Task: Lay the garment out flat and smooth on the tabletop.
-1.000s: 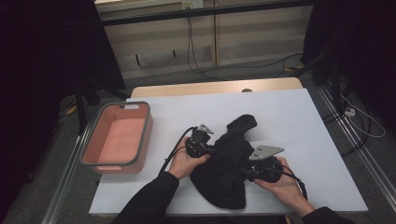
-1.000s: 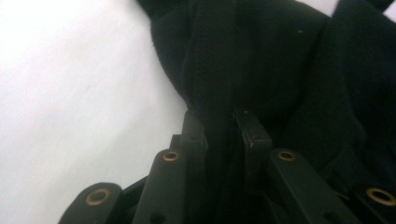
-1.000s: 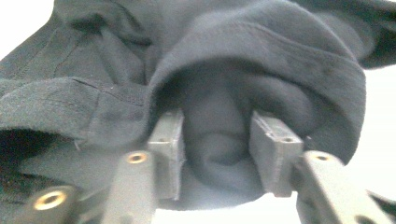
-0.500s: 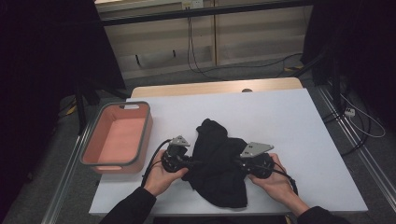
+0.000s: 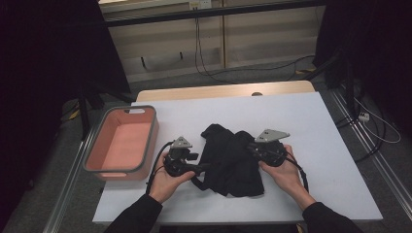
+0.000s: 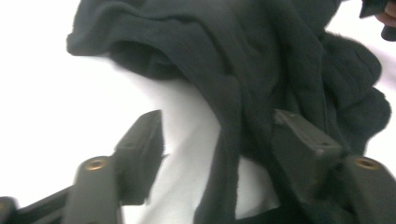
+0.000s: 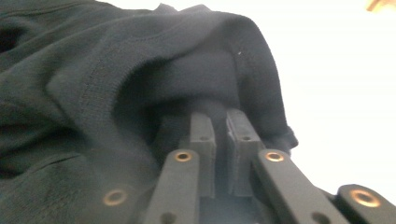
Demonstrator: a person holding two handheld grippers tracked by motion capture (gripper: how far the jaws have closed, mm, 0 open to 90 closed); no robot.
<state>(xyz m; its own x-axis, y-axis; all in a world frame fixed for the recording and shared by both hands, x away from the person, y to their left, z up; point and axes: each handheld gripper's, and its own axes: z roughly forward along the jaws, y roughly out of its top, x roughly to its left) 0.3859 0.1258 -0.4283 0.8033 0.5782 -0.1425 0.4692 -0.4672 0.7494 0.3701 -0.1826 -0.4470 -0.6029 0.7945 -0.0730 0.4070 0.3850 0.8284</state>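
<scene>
**Desk:** Where does the cloth [image 5: 232, 160] lie, and what are your claws doing?

**Me:** It sits bunched on the white counter [image 5: 316, 126], between my two hands, right of the pink bin [image 5: 121, 143]. My right claw [image 7: 220, 122] is pinched nearly shut on a fold at the cloth's right edge. My left claw [image 6: 219, 140] has just been opening; its jaws stand wide, a hanging edge of cloth loose between them, the pads not pressing.

**Desk:** What could go wrong from here?

**Me:** I judge the right pinch takes a thin bite of a thick fold, so a pull could slip it free. The left claw, if it closes now, could catch one layer and drag the heap askew, or snag the loose edge draped against its right jaw. With one side held, a lift would let the rest slump.

**Desk:** The material?

**Me:** Black, soft, fleecy knit, with a stitched seam seen in the right gripper view; limp, rumpled into thick rolls. The counter is smooth and matte; the bin is a rounded rectangle with a grey rim.
</scene>
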